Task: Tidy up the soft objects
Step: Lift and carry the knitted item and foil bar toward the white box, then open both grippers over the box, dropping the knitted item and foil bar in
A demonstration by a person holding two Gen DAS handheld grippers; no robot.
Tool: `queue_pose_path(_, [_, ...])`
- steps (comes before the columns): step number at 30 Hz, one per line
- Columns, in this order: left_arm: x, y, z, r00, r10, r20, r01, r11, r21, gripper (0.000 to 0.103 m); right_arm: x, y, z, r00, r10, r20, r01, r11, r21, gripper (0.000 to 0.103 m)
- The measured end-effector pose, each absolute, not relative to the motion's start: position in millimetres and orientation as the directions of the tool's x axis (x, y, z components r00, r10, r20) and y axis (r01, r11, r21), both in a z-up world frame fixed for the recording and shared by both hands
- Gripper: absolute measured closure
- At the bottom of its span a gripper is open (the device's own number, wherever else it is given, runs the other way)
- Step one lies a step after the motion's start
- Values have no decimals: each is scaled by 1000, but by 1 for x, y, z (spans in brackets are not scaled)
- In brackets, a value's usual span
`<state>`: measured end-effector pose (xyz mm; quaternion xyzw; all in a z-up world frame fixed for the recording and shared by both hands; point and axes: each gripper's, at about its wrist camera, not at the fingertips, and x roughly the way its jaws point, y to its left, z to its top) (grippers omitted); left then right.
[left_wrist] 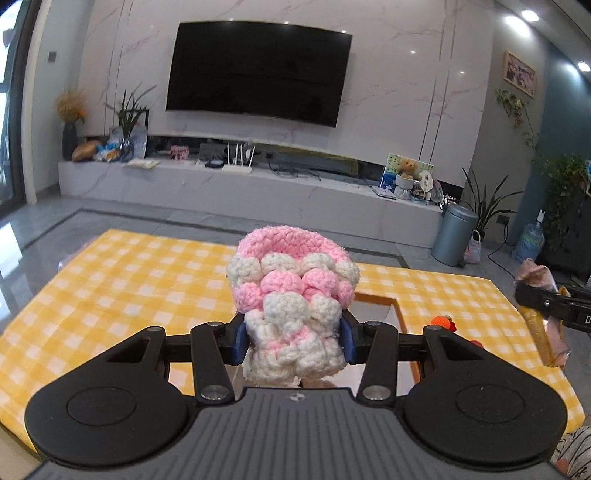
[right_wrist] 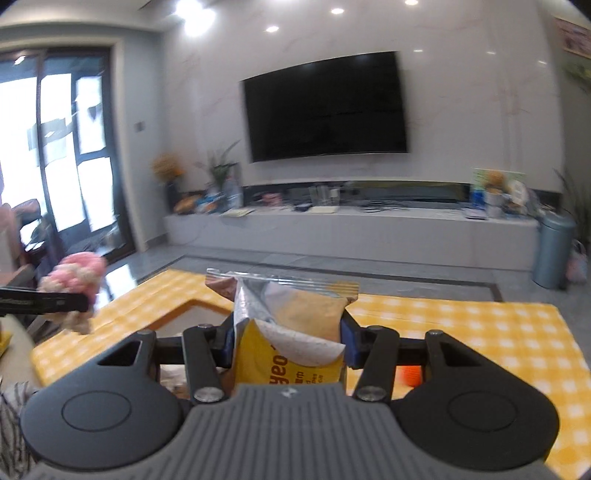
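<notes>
a black tv (left_wrist: 258,72) is hanging on the marble wall (left_wrist: 406,92) above a long console (left_wrist: 240,188); ceiling spotlights (right_wrist: 271,28) are glowing.

Left gripper (left_wrist: 293,341), bottom half of frame: matte black linkage arms, two round black discs with a recessed circle each, silver pivot screws, blue fingertip pads (left_wrist: 239,341). Grey ribbed housing at bottom centre, small round logo on its top edge. Right gripper (right_wrist: 288,341) has the same build: black arms, silver screws, blue pads (right_wrist: 349,341), grey ribbed housing with a small emblem. At right edge of the left view, the other unit's black finger shows partial white lettering.
</notes>
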<state>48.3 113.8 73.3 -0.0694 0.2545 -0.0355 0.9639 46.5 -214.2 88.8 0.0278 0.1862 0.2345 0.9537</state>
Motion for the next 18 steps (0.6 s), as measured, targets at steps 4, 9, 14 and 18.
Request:
queue_pose_path(4, [58,117,61,848,-189,-496,113,977,-181,50,59,-166,89,779,485,-398,-493,865,91,51])
queue_pose_path(9, [67,131,43,829,-173,-532,78,977,-197,50,80,-120,83,747,479,-461,-507,859,71,51])
queue_pose_path(14, [71,147,27,808,-150,-569,44,980,-196,50,106,-83,77,726,442,-527,-522,853,-3,51])
queue_pose_path(18, [71,160,21,799,-145,-584,15,975,-221,50,129,-55,66,706,398,-586,-527,848,-59,51])
